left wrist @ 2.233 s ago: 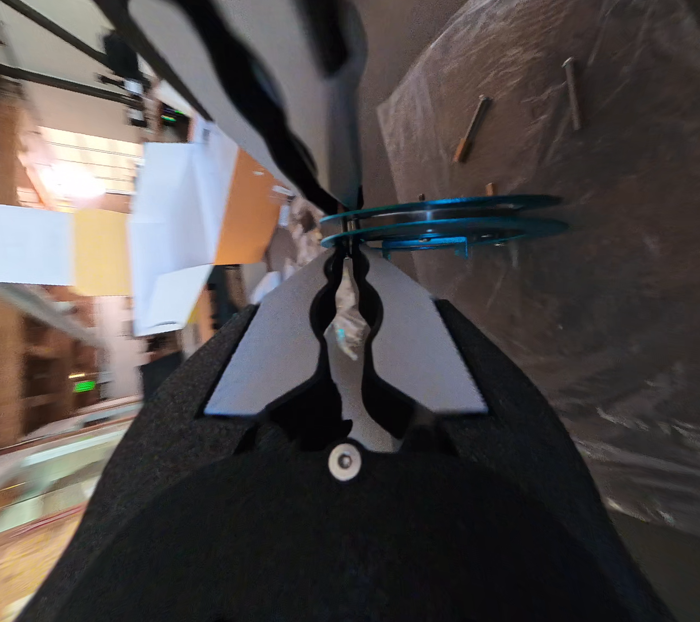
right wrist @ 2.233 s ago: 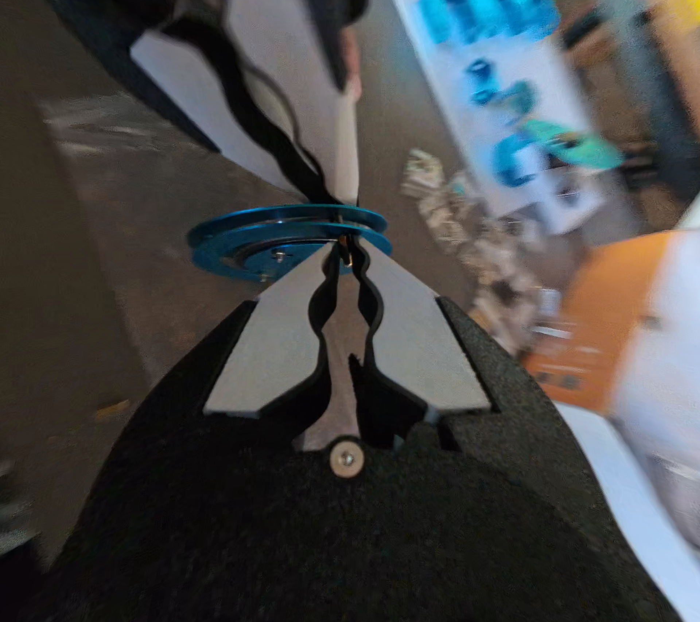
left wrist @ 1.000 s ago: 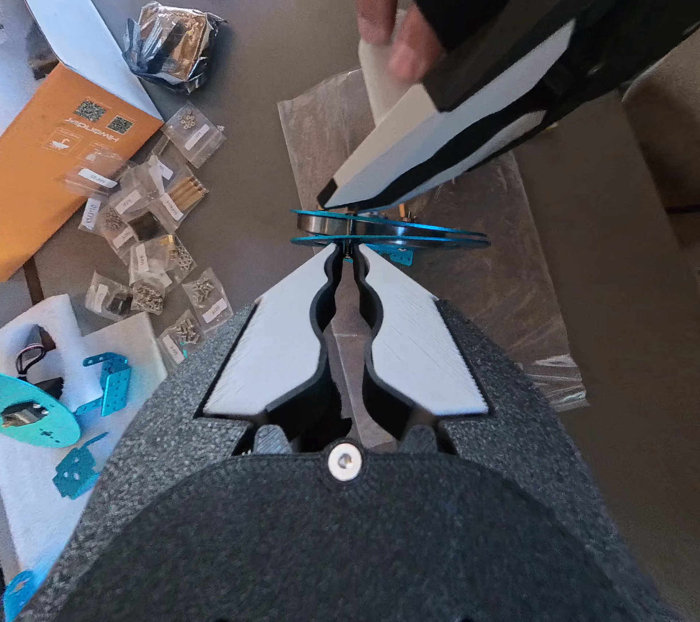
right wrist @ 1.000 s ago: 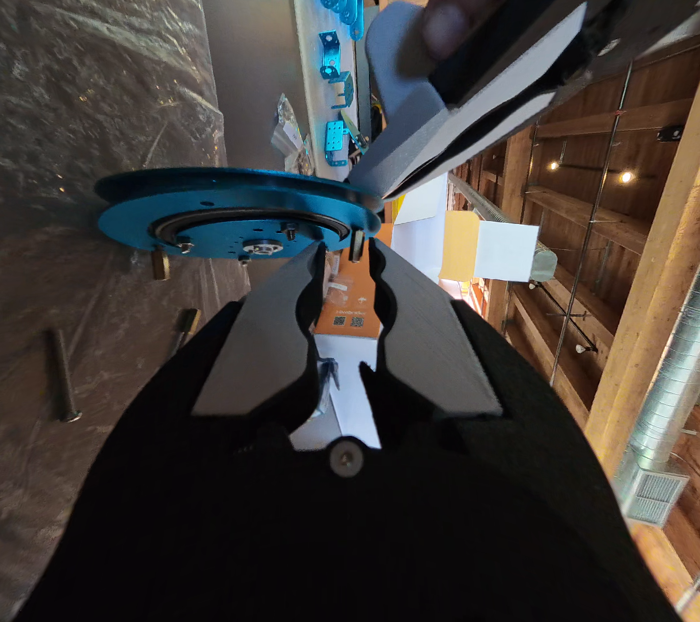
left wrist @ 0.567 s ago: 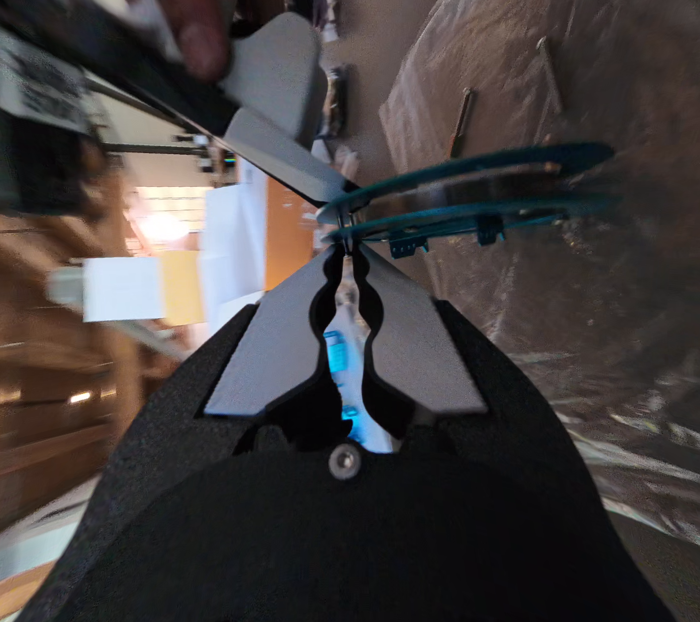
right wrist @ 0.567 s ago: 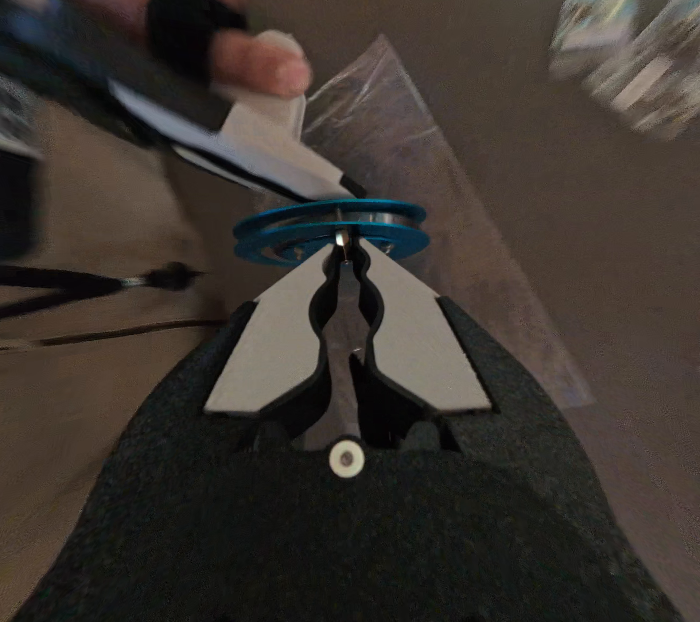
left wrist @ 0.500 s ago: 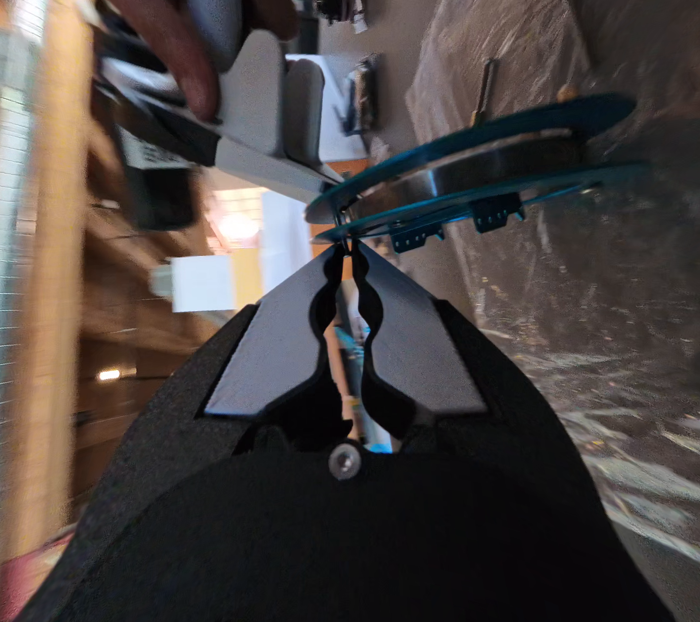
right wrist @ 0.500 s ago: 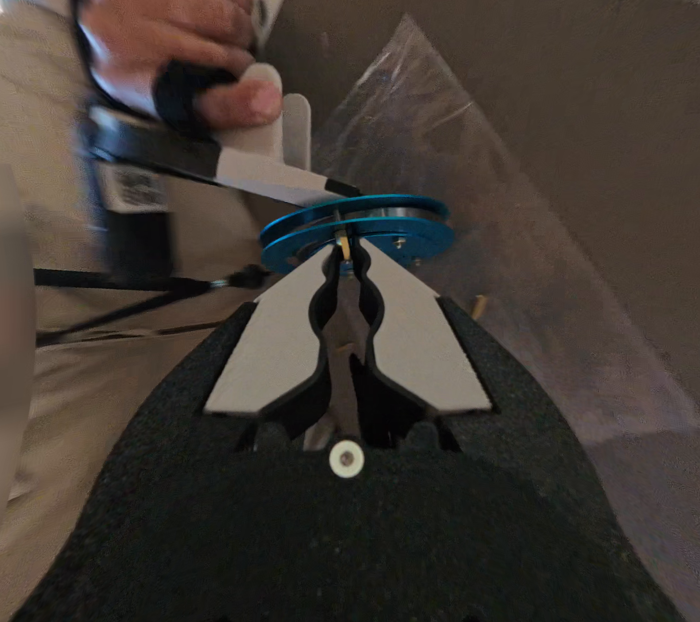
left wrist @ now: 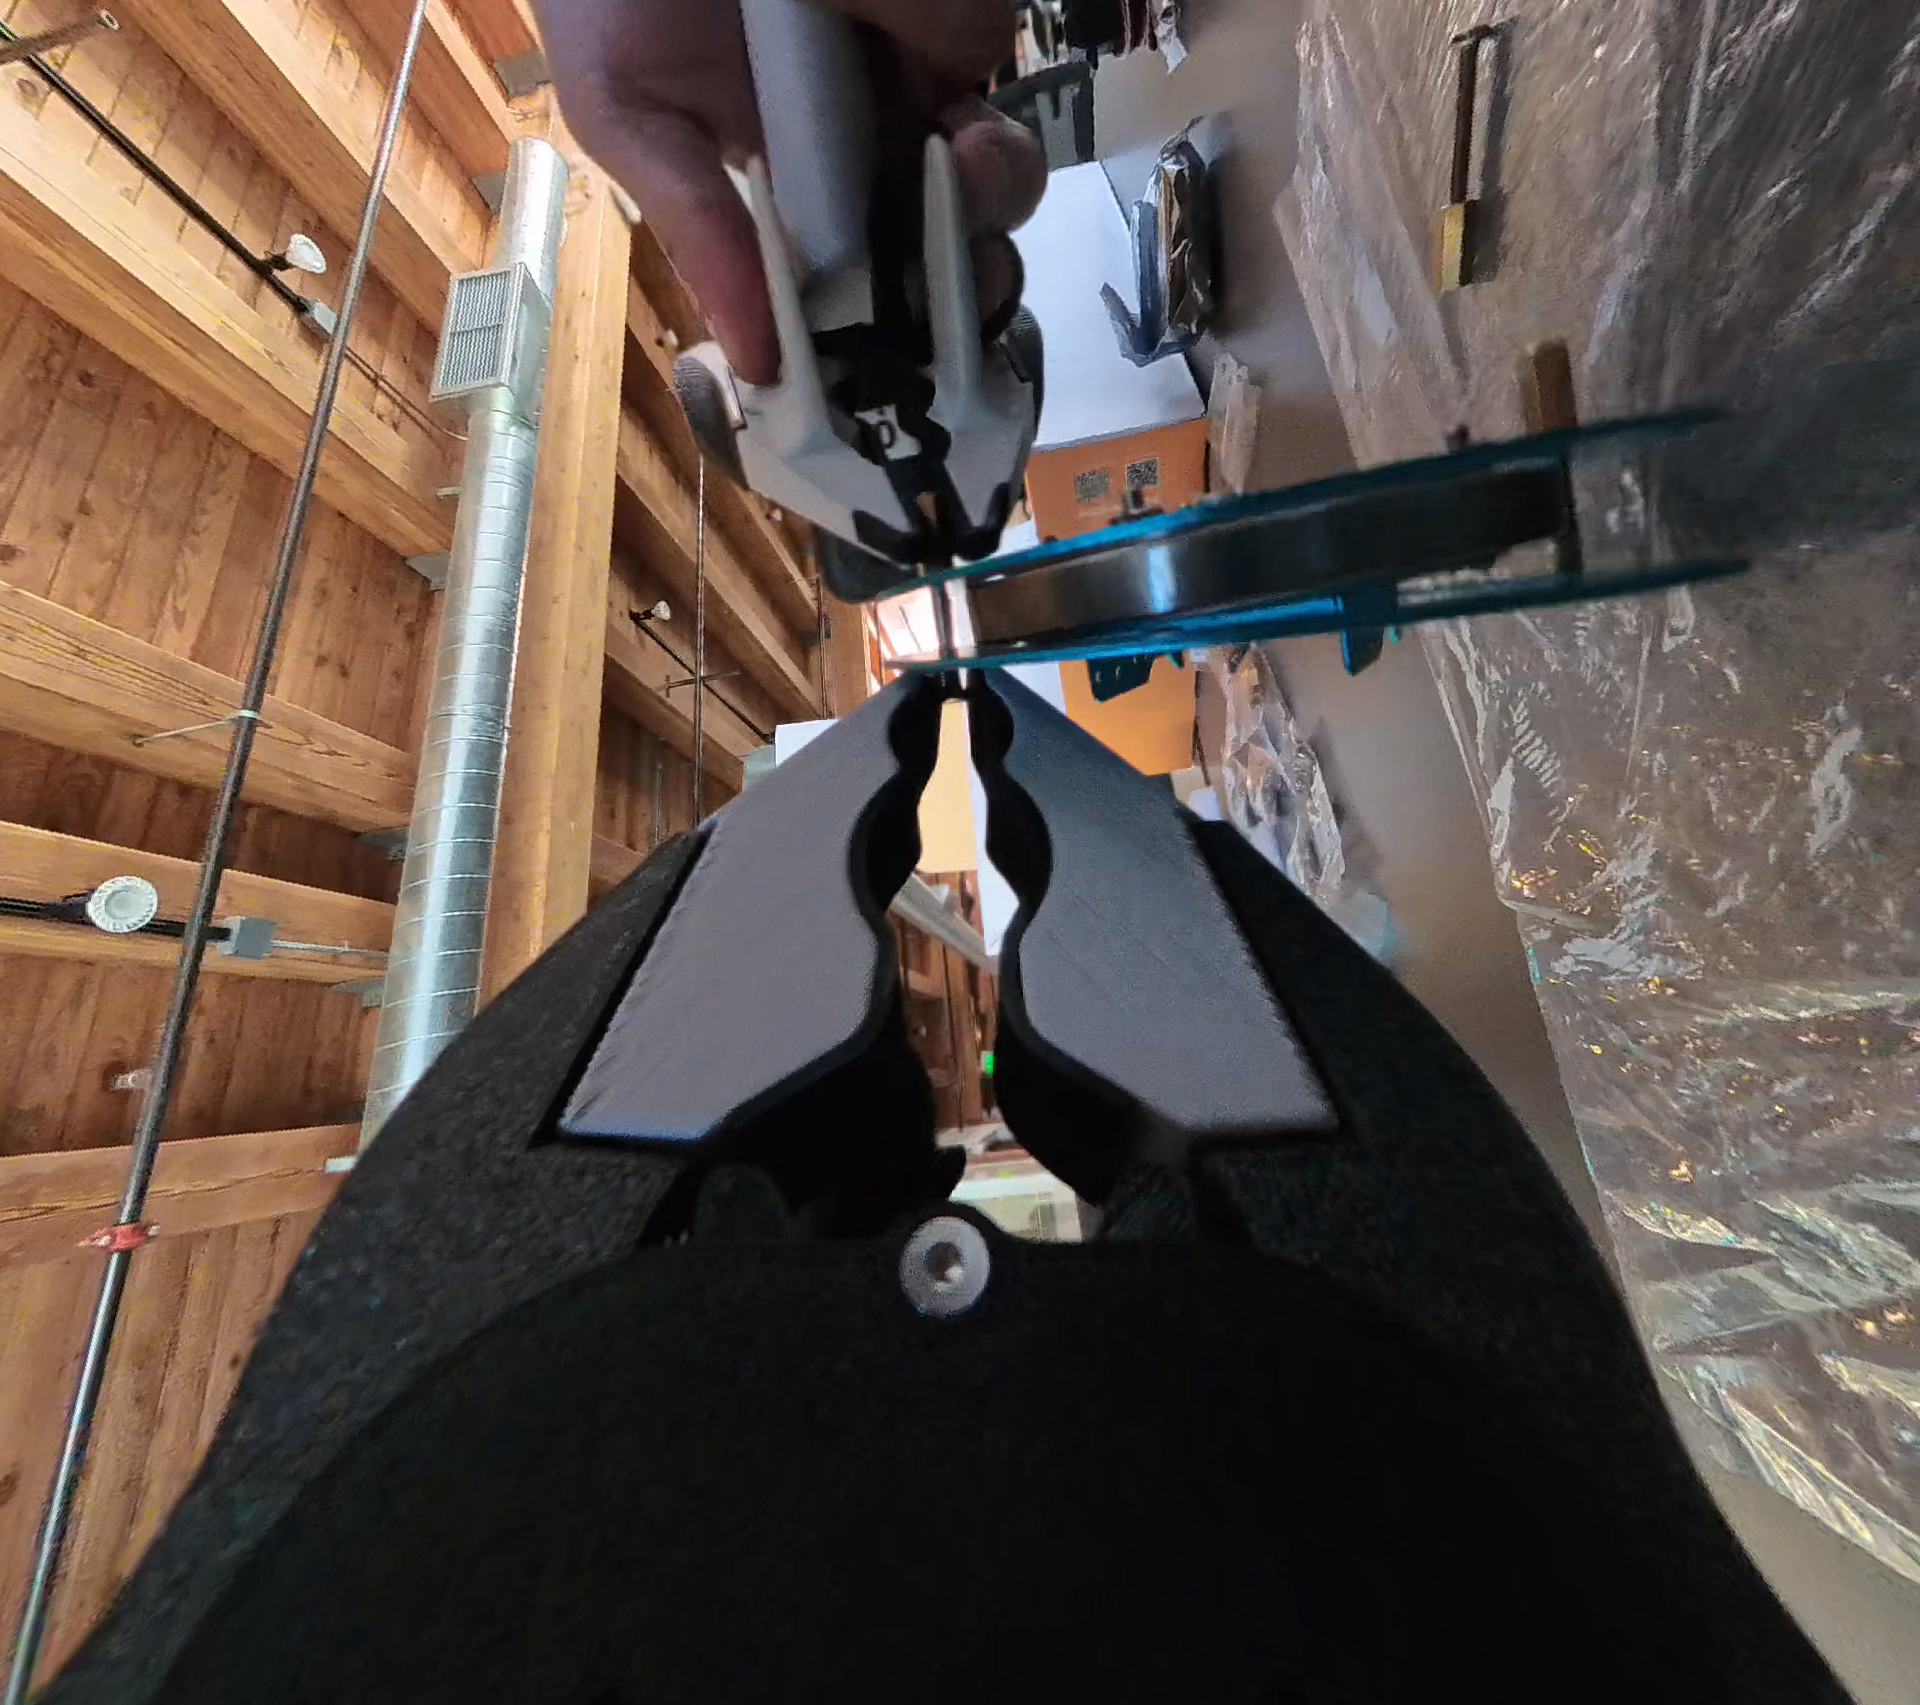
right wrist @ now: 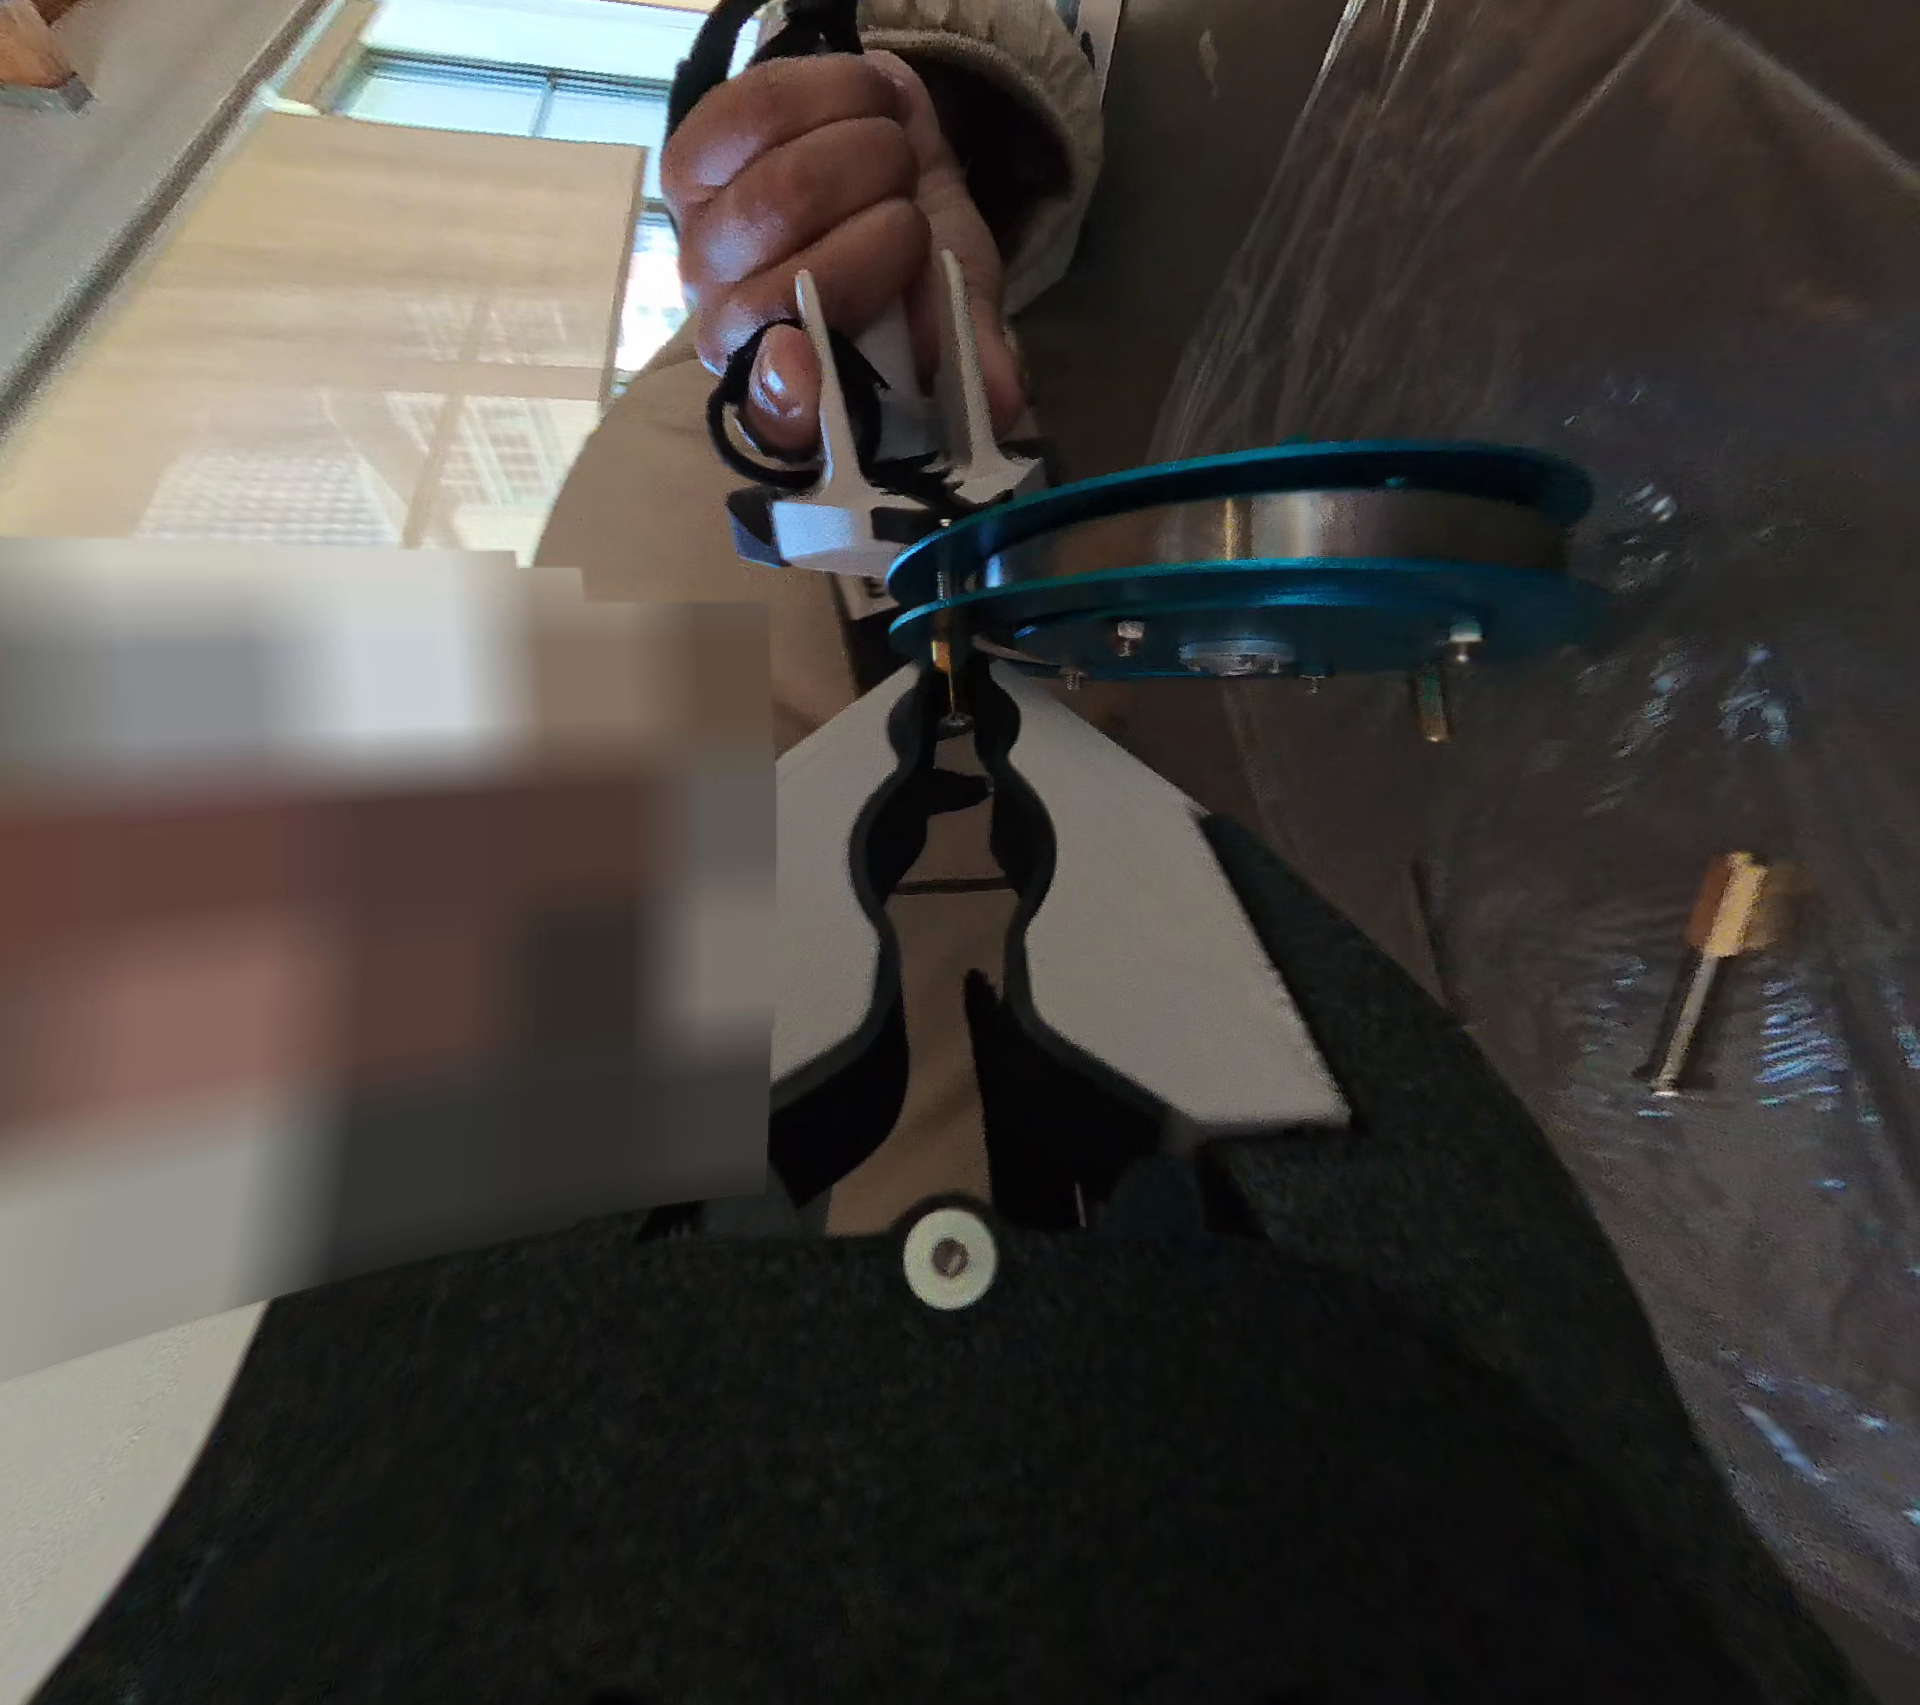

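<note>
My left claw (left wrist: 954,687) and right claw (right wrist: 956,699) are both nearly closed, pinching screws at the rim of the blue two-disc bearing assembly (right wrist: 1247,575), held edge-on above the plastic-covered table (right wrist: 1558,221); spare standoff screw (right wrist: 1714,959) lies loose.

A crinkled clear plastic sheet (right wrist: 1558,221) covers the grey tabletop (right wrist: 1226,55); a brass-ended screw (right wrist: 1704,969) lies on it, beneath wooden beams (left wrist: 208,699).

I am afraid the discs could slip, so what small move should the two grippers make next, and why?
Probably lower the blue disc assembly gently onto the plastic sheet. It hangs in the air, held only at one rim spot, where the left gripper and the right gripper are both shut on the thin screw, from opposite sides.
</note>
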